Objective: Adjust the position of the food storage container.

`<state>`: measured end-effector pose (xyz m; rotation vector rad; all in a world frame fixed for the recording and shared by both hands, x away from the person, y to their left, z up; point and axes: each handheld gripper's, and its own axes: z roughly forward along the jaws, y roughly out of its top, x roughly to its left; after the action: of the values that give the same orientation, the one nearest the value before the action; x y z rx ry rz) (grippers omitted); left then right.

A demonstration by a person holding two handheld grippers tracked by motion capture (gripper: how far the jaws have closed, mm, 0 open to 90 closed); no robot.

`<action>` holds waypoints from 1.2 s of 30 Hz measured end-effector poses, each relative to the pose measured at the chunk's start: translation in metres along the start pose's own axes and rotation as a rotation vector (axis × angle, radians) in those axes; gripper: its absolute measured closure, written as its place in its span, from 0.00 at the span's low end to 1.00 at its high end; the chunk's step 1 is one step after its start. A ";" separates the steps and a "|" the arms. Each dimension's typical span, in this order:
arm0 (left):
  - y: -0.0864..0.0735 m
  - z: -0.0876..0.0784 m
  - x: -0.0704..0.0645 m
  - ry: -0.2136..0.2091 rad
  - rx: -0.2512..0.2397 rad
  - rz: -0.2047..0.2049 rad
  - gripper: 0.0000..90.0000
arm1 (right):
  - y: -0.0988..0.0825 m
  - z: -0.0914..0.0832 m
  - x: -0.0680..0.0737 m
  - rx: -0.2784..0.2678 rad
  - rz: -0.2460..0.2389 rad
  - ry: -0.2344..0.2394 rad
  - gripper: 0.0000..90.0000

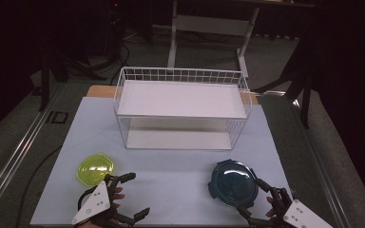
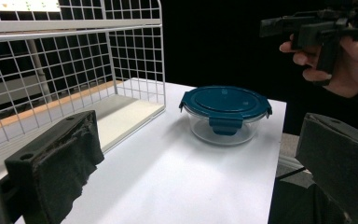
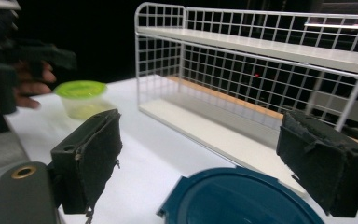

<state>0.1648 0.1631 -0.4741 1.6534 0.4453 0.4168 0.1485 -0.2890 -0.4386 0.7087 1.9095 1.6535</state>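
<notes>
From above, your left tool (image 1: 137, 194) sits at the near left of the white desk (image 1: 171, 190), its jaws spread wide with nothing between them. Just beyond it stands a small container with a yellow-green lid (image 1: 95, 168). Your right tool (image 1: 253, 197) is at the near right, jaws also spread, reaching around the near right edge of a round glass container with a dark teal lid (image 1: 233, 183); whether they touch it cannot be told. Both lids are on. At the back of the desk stands a white wire rack (image 1: 180, 107) with two bare shelves.

In the left gripper view, your two black jaws stand far apart over bare desk. Ahead, the teal-lidded container (image 2: 226, 114) rests on the desk just beside the rack's (image 2: 74, 70) end; its clear glass bowl looks empty. Your other hand (image 2: 349, 63) holds its tool above and to the right.

In the right gripper view, the jaws are spread on either side of the teal lid (image 3: 242, 198), which lies close below. The green-lidded container (image 3: 81, 98) stands farther off, its contents hard to tell.
</notes>
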 end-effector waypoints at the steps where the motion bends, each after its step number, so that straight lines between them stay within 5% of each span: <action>1: 0.000 0.000 0.000 -0.001 0.001 0.002 0.00 | 0.000 0.000 0.000 0.000 0.000 0.000 0.15; 10: 0.000 0.001 0.001 -0.006 -0.005 -0.004 0.00 | 0.010 -0.004 -0.007 -0.008 0.046 0.035 0.13; 14: -0.001 0.001 0.002 -0.006 -0.006 -0.006 0.00 | 0.010 -0.002 -0.012 0.046 0.038 0.037 0.17; 17: -0.001 0.001 0.002 -0.006 -0.006 -0.006 0.00 | 0.005 -0.002 -0.018 0.120 0.010 0.022 0.30; 19: -0.001 0.001 0.002 -0.008 -0.006 -0.005 0.00 | -0.001 -0.004 -0.025 0.151 0.037 0.020 0.40; 28: -0.002 0.002 0.002 -0.015 -0.007 -0.008 0.00 | -0.030 -0.015 -0.049 0.303 0.029 0.000 1.00; 36: -0.002 0.004 0.002 -0.021 -0.004 -0.002 0.00 | -0.054 -0.021 -0.069 0.401 0.026 -0.029 1.00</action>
<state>0.1683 0.1610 -0.4766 1.6515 0.4305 0.3979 0.1814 -0.3577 -0.4867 0.9069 2.2444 1.2746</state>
